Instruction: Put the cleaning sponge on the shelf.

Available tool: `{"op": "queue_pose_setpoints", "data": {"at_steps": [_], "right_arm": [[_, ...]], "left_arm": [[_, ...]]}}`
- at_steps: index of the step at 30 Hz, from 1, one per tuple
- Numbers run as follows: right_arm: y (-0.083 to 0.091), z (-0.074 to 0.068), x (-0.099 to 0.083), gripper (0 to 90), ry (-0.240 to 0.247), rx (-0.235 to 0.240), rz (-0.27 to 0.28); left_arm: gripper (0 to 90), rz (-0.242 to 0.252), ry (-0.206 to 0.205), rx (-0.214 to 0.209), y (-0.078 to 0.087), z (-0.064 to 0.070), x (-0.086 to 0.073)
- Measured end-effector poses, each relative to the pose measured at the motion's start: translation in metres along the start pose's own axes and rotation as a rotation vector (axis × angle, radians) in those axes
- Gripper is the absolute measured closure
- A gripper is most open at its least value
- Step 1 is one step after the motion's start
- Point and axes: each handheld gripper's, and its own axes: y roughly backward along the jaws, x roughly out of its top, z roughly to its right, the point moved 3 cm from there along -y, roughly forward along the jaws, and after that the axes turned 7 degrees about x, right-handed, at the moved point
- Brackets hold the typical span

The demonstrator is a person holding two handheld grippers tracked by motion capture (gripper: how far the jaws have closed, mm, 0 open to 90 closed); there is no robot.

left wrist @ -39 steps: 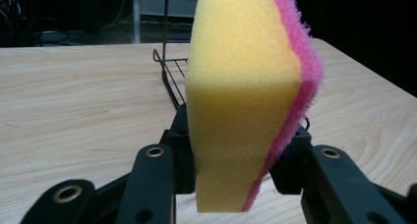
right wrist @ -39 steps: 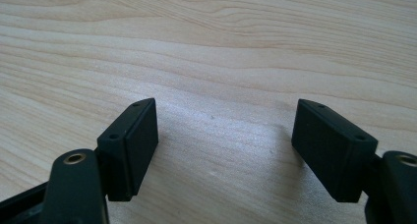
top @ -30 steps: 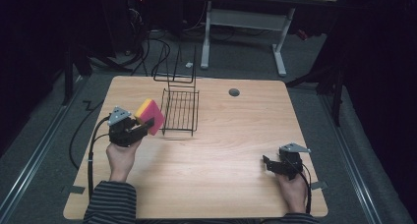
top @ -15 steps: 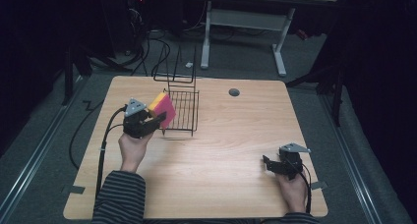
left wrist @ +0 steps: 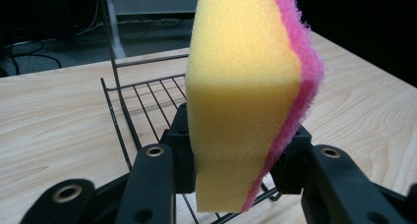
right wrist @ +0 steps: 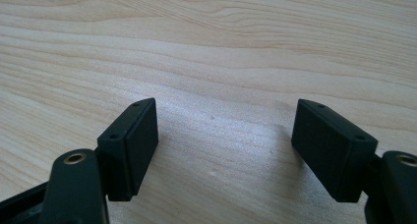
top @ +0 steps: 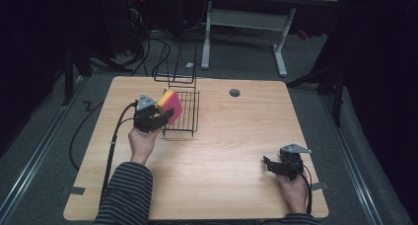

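Left gripper point(top: 165, 117) jaws clamp the yellow foam sponge with pink scouring face point(left wrist: 248, 94), carried in half a second from beside the black wire rack point(top: 183, 111) to over its near-left edge; release appears next. Right gripper point(top: 270, 166) jaws spread, empty, on the wooden counter point(top: 231, 136), well apart from the rack.

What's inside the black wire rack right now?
The black wire rack looks empty through its bars; the yellow-and-pink sponge in the left claw covers its near-left corner.

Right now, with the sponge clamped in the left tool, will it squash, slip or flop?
The sponge probably squashes: it looks pinched narrower between the left tool's jaws. It stands upright above them, so it seems unlikely to flop. Its porous foam and fuzzy pink face suggest little slipping.
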Motion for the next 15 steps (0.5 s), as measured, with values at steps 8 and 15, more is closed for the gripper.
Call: {"op": "queue_pose_setpoints", "data": {"at_steps": [8, 15], "right_arm": [[0.000, 0.000, 0.000, 26.0, 0.000, 0.000, 0.000], [0.000, 0.000, 0.000, 26.0, 0.000, 0.000, 0.000]], "left_arm": [[61.2, -0.020, -0.030, 0.011, -0.020, 0.006, -0.002], [61.1, -0.023, -0.013, 0.040, -0.037, 0.004, -0.007]]}}
